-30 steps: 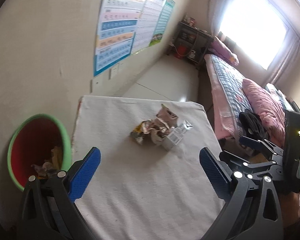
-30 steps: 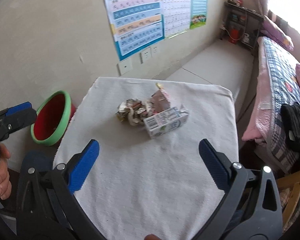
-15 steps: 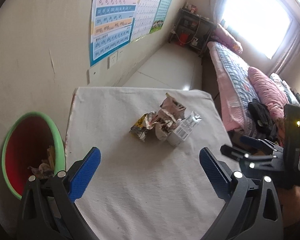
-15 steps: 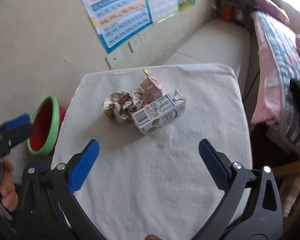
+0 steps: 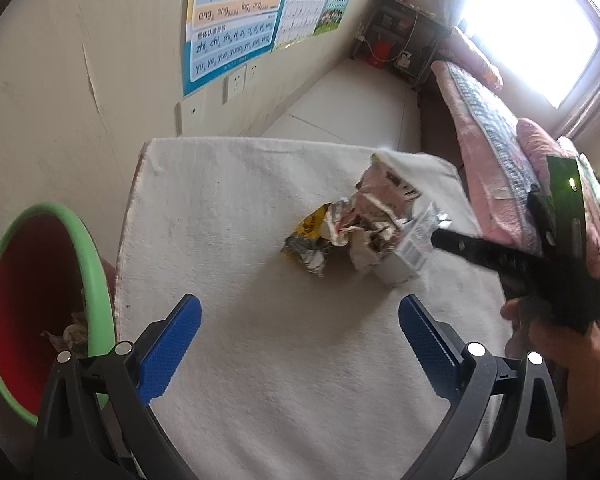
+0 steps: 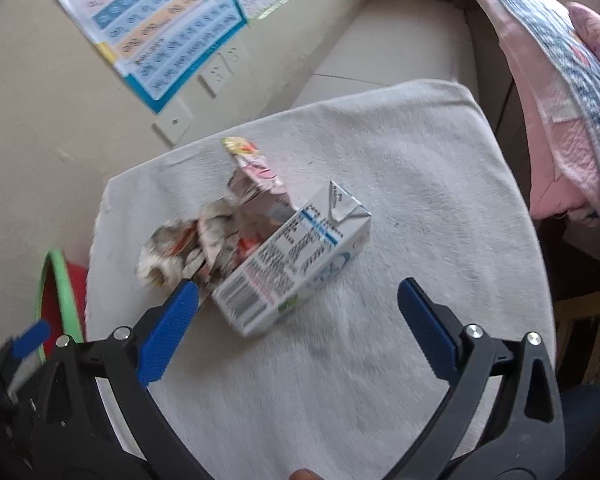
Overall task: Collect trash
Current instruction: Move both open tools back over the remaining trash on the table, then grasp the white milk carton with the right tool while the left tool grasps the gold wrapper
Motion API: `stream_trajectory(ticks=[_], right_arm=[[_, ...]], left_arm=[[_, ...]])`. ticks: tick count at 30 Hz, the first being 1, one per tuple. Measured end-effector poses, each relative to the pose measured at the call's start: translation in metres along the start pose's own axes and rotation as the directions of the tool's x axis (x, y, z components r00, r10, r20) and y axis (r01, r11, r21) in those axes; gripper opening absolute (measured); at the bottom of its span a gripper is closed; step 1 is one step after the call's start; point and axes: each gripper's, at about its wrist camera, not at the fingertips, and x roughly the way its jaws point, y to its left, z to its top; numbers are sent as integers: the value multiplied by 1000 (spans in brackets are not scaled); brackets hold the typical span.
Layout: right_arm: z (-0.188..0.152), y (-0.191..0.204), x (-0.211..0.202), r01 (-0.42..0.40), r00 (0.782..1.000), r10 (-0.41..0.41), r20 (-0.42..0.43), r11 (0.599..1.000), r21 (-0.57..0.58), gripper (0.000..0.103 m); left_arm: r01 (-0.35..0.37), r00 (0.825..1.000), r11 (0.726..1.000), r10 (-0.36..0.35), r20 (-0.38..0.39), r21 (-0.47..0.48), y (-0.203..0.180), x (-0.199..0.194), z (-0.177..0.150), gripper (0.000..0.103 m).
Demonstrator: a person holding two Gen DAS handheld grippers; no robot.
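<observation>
A white milk carton (image 6: 296,264) with blue print and a barcode lies on its side just ahead of the right tool (image 6: 298,312), between its wide-apart blue pads and nearer the left one. Touching its far-left side sits a heap of crumpled wrappers (image 6: 204,240), silver, yellow and pink. To the left tool's left stands a green-rimmed red bin (image 5: 40,300) holding scraps.

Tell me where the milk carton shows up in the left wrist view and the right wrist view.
Left wrist: milk carton right of centre, partly behind the crumpled wrappers.
Right wrist: carton at centre, lying on its side.
Shared landmark: green-rimmed bin, at the left edge in both.
</observation>
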Motion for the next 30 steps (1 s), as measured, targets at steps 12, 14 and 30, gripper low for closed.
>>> stream_trajectory(ticks=[12,14,30], right_arm=[[1,-7,52,32,999,-29,-26,991,130,86],[0,-3,46,16,1000,-15,-16,996,83,67],[-22,-22,3,35,999,-36,-11,994,-101,41]], left_arm=[[1,999,999,-3,-49,-44,25,32,2,95],[5,999,999,-7,-54,-37,23,36,3,95],[-20,998,998,24,-65,67,-16,65,28,95]])
